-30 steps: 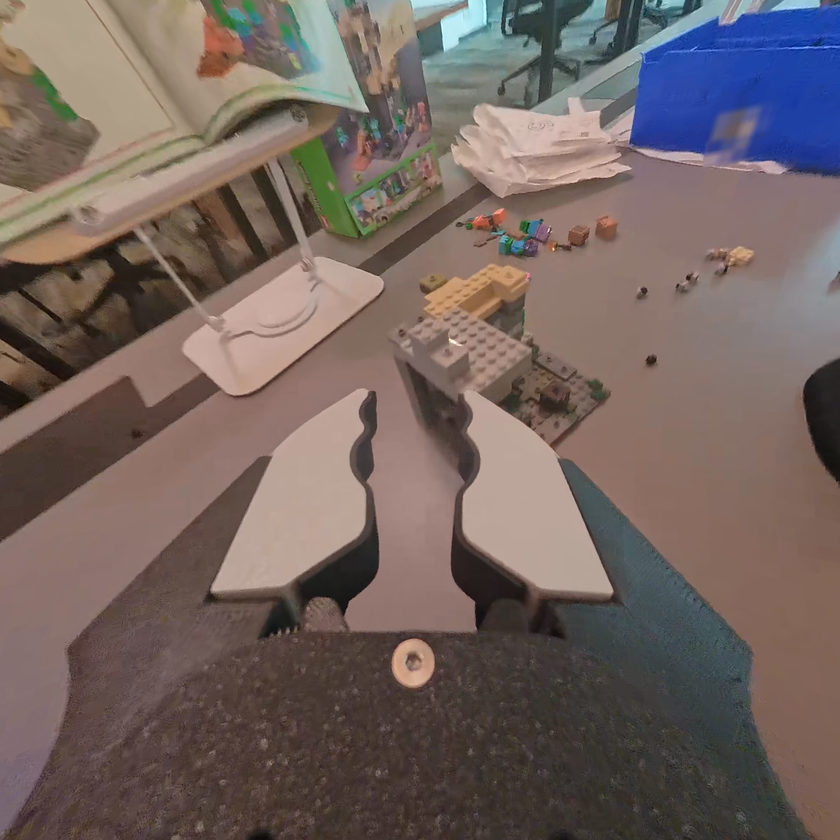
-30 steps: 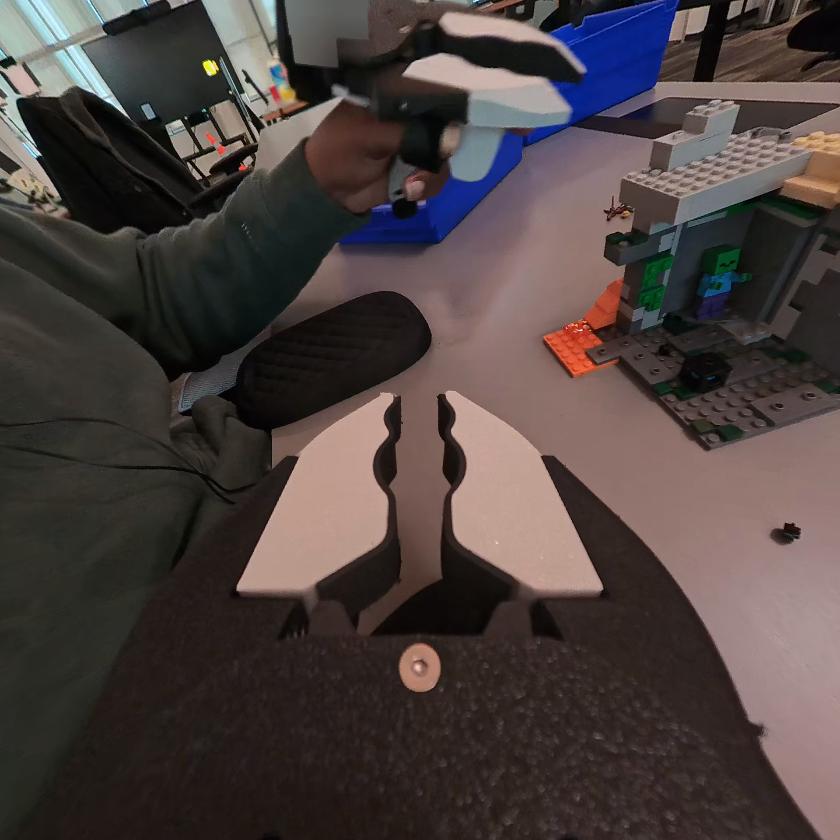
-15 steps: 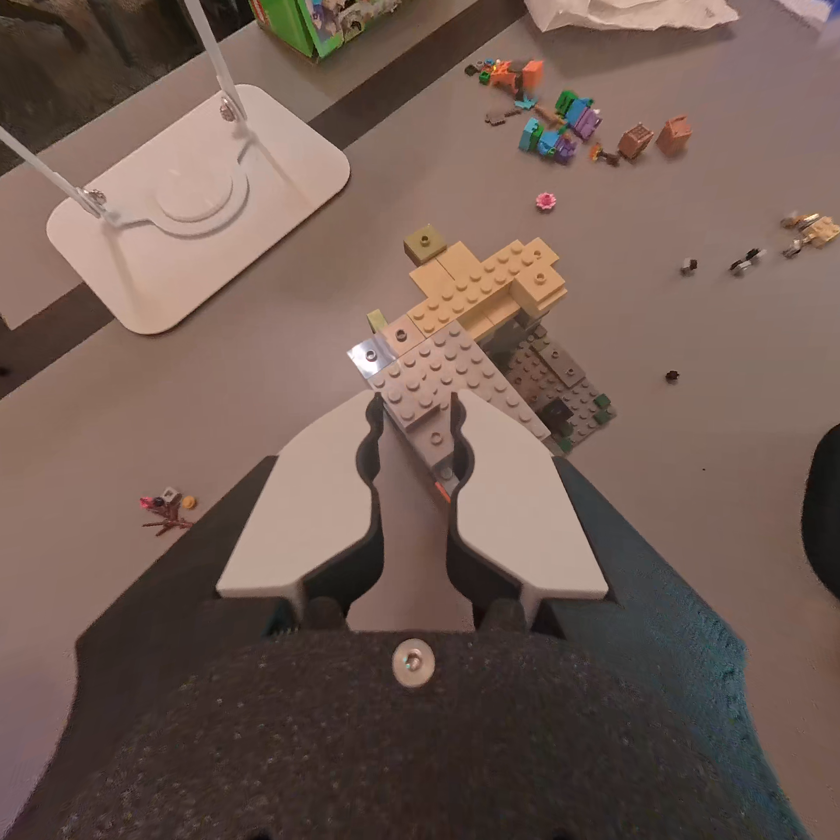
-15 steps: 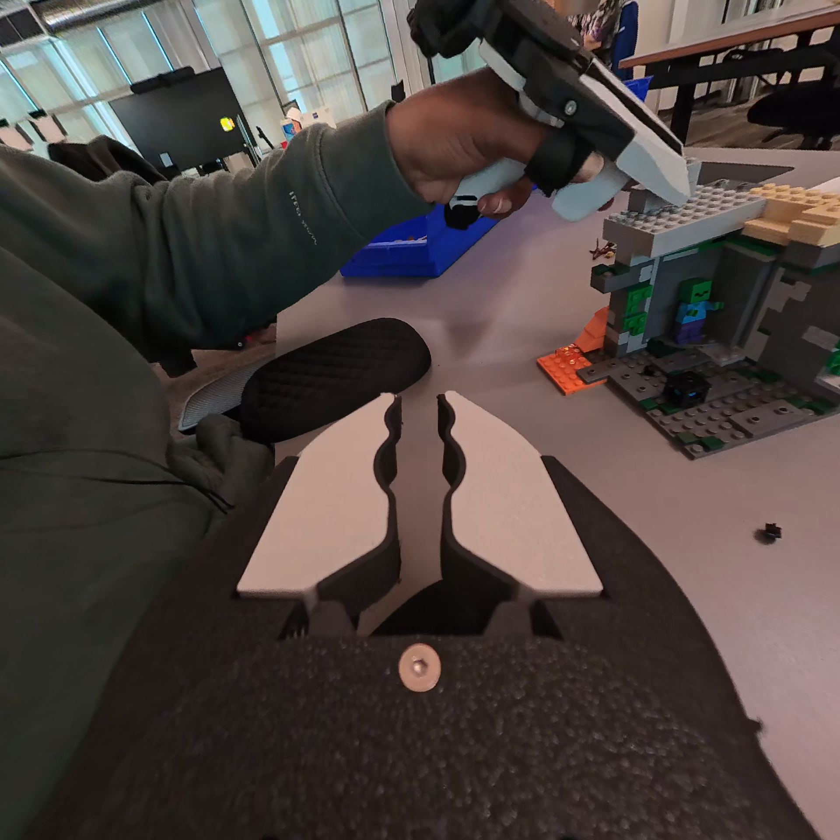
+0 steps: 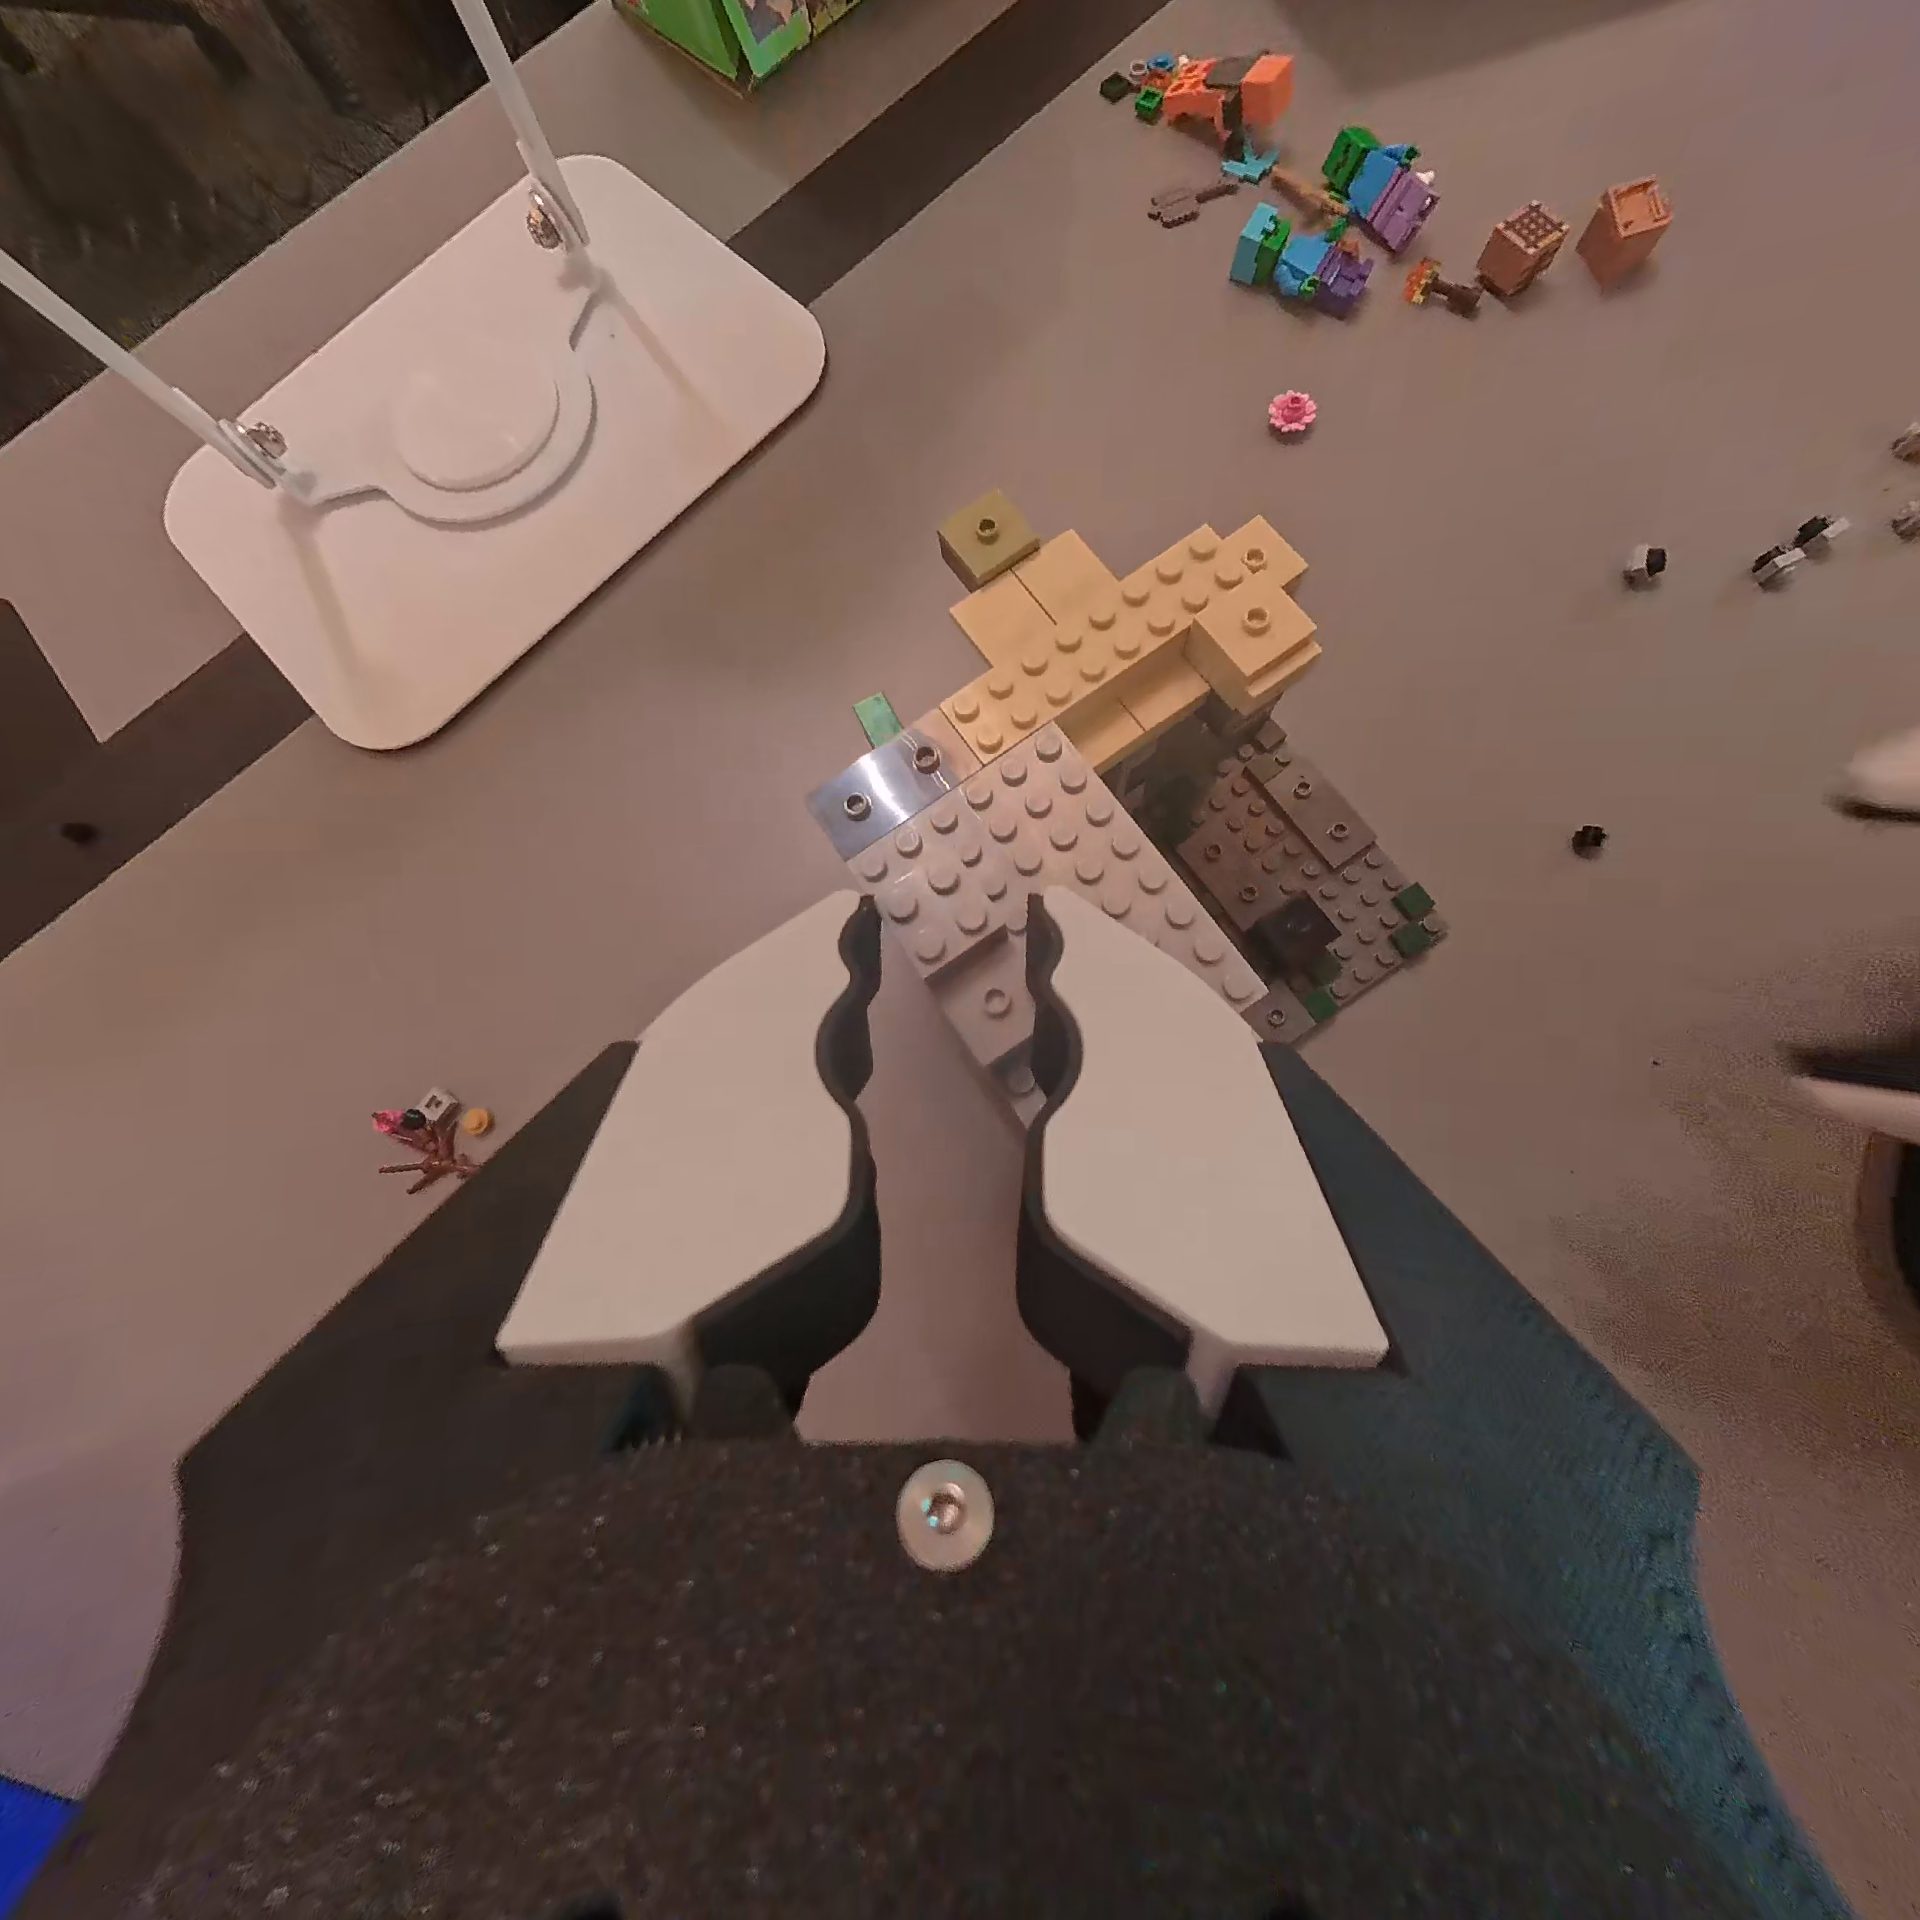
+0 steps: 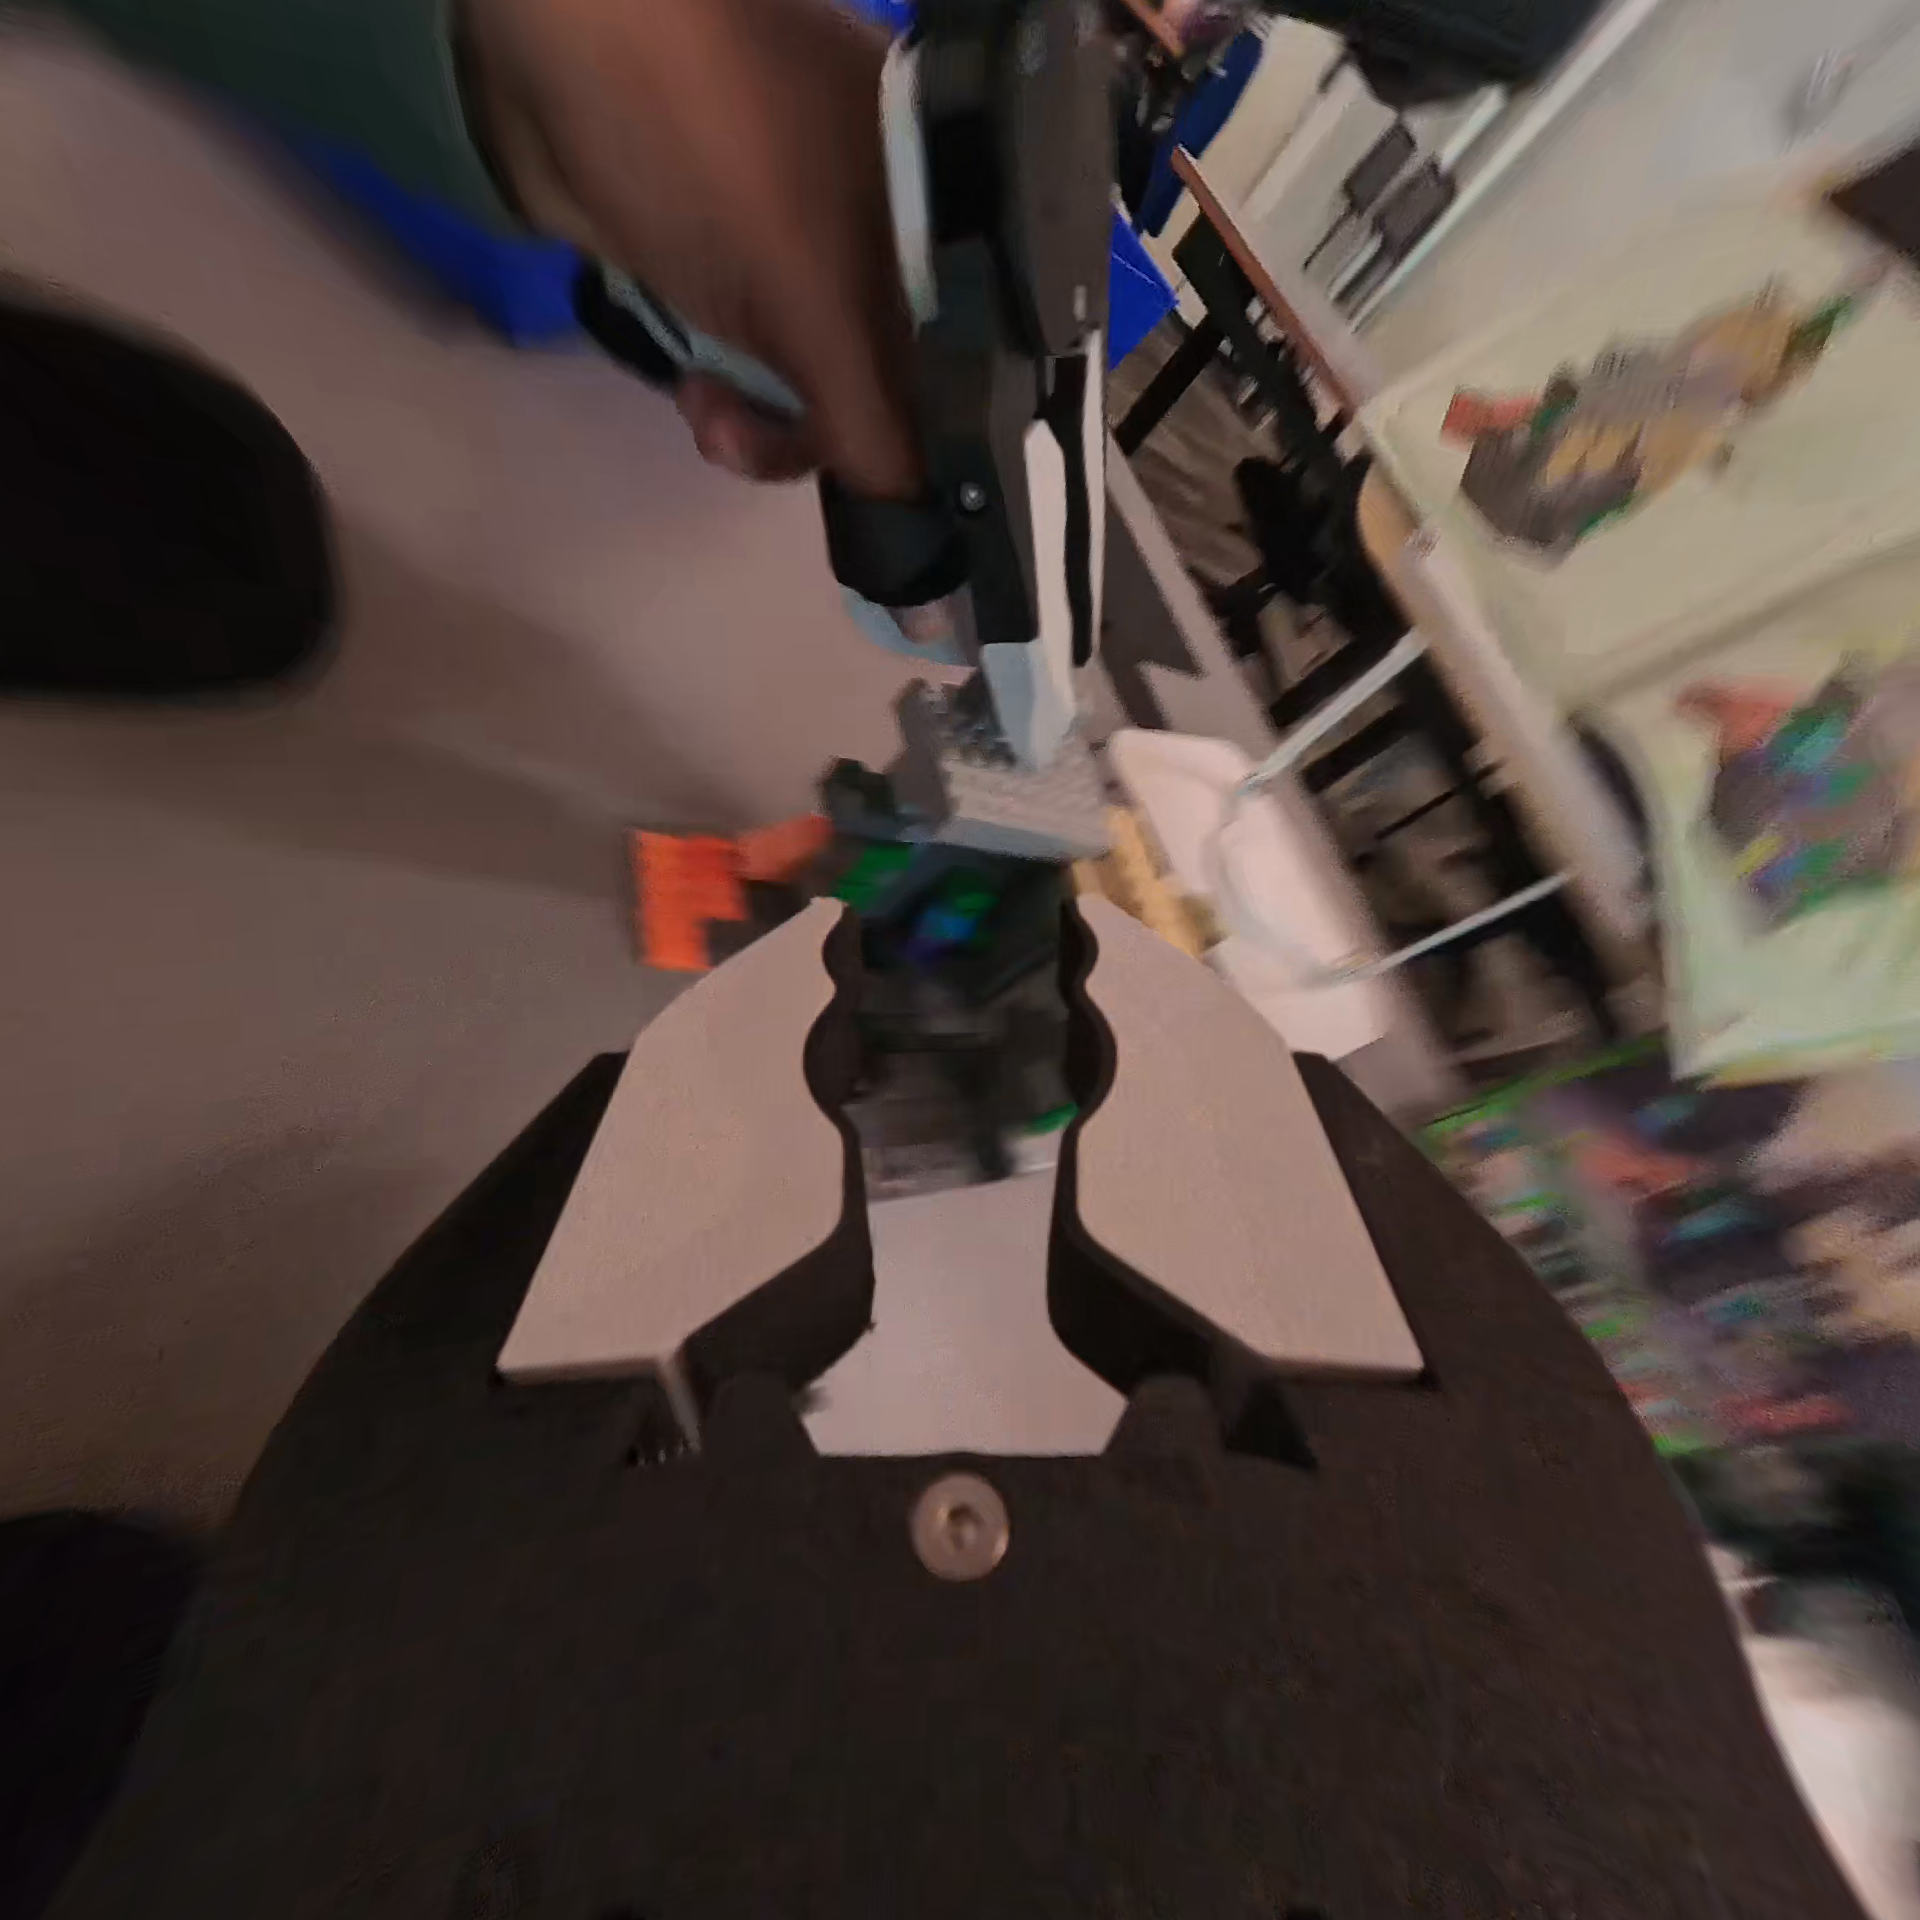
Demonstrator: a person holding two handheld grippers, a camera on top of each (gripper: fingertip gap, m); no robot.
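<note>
The left gripper [image 5: 951, 925], jaws partly parted, straddles the near corner of the light grey studded roof plate [image 5: 1023, 847] atop a grey-and-tan toy brick building [image 5: 1132, 748] standing on the grey counter [image 5: 623, 935]; contact cannot be confirmed. The right gripper [image 6: 951, 925], also parted and holding nothing, sits blurred just before the building's open front. A downward push on that overhanging corner could pop the plate loose or tip the model; a careless right gripper might knock it. Farther off lie scattered small coloured brick pieces [image 5: 1340, 223] and a white stand base [image 5: 499, 457].
</note>
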